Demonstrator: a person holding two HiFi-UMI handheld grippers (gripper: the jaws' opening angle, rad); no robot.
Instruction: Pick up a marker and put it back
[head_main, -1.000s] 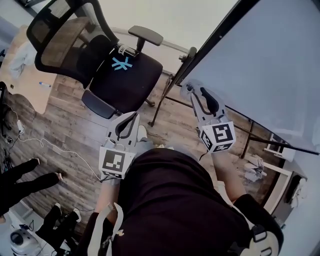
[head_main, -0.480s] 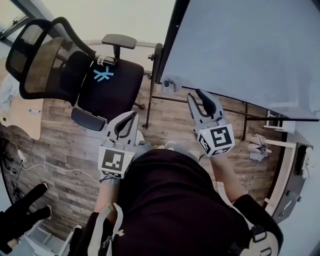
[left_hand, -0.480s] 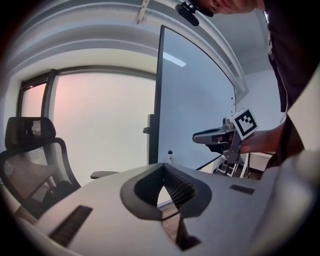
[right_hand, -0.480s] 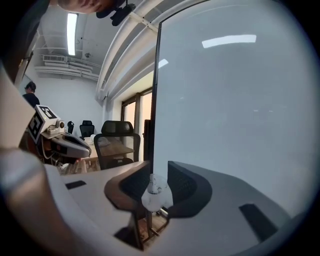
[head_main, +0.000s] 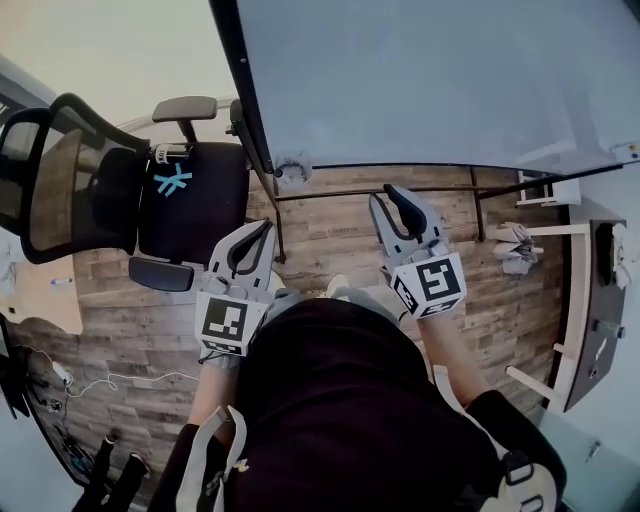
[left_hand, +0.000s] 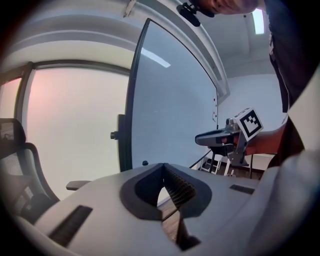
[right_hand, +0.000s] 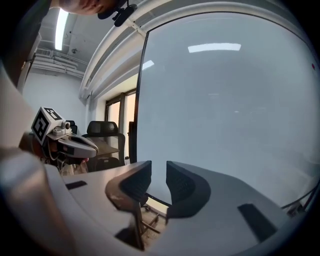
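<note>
No marker shows in any view. A large whiteboard (head_main: 420, 80) on a black stand fills the top of the head view and stands ahead of both grippers (left_hand: 170, 115) (right_hand: 225, 110). My left gripper (head_main: 262, 228) is held level in front of my body with its jaws meeting at the tip (left_hand: 162, 165), and nothing is in them. My right gripper (head_main: 390, 195) points at the board's lower edge. Its jaws (right_hand: 158, 167) have just been closing, but a narrow gap still stands between them with nothing in it. Each gripper shows in the other's view.
A black office chair (head_main: 190, 205) stands to the left, next to the whiteboard stand's caster foot (head_main: 293, 170). A light wooden desk corner (head_main: 40, 300) is at far left, and white furniture (head_main: 580, 300) lines the right. The floor is wood planks.
The view has swung round: the whiteboard now spans the top and the chair has slid to the left. Both grippers have turned with my body to face the board.
</note>
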